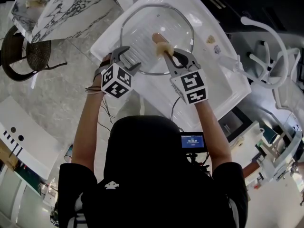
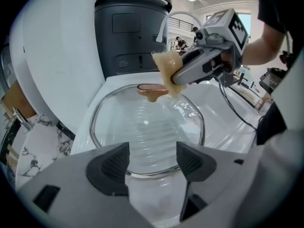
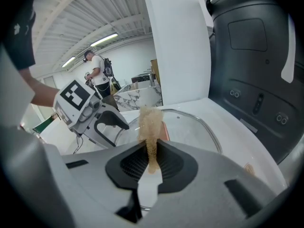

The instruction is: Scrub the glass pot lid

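Head view: we see the clear, metal-rimmed glass pot lid (image 1: 140, 32) lying flat in the white sink (image 1: 223, 84). Left gripper (image 2: 152, 161) jaws stand apart at its near rim; right gripper (image 3: 151, 160) clamps a tan sponge (image 3: 150, 125) over it.

Open room above glass lid (image 1: 140, 34), knob (image 2: 152, 90) mid-lid, dark appliance (image 2: 130, 37) behind

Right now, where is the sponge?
The sponge is clamped in the right gripper. In the head view it sits just right of centre, over the glass lid and right beside its brown knob.
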`<move>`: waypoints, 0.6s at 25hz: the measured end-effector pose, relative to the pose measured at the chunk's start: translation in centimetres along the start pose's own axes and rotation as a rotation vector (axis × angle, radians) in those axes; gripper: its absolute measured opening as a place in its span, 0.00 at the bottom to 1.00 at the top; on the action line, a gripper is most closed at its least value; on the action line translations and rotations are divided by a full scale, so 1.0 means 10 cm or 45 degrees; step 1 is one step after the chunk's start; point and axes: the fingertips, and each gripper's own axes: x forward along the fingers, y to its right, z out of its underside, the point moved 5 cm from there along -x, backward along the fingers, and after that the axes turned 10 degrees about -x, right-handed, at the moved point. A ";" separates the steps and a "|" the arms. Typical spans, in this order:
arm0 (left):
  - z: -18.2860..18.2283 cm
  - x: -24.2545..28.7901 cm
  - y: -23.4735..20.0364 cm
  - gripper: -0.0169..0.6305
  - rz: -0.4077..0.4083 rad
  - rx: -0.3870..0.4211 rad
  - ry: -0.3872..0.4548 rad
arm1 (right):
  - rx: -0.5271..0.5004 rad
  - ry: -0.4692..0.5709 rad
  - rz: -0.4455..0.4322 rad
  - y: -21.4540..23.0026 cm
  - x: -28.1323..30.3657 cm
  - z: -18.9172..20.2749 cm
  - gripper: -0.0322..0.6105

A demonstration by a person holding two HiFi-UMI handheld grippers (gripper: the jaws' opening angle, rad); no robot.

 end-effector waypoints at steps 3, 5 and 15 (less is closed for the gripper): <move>-0.01 0.00 -0.01 0.48 0.001 0.006 -0.013 | -0.045 -0.054 -0.045 -0.04 0.03 0.07 0.09; -0.01 0.00 -0.01 0.48 0.002 0.009 -0.019 | -0.066 -0.090 -0.070 -0.07 0.04 0.12 0.09; 0.00 0.00 -0.03 0.48 0.010 0.024 -0.023 | -0.126 -0.259 -0.093 -0.04 0.03 0.31 0.09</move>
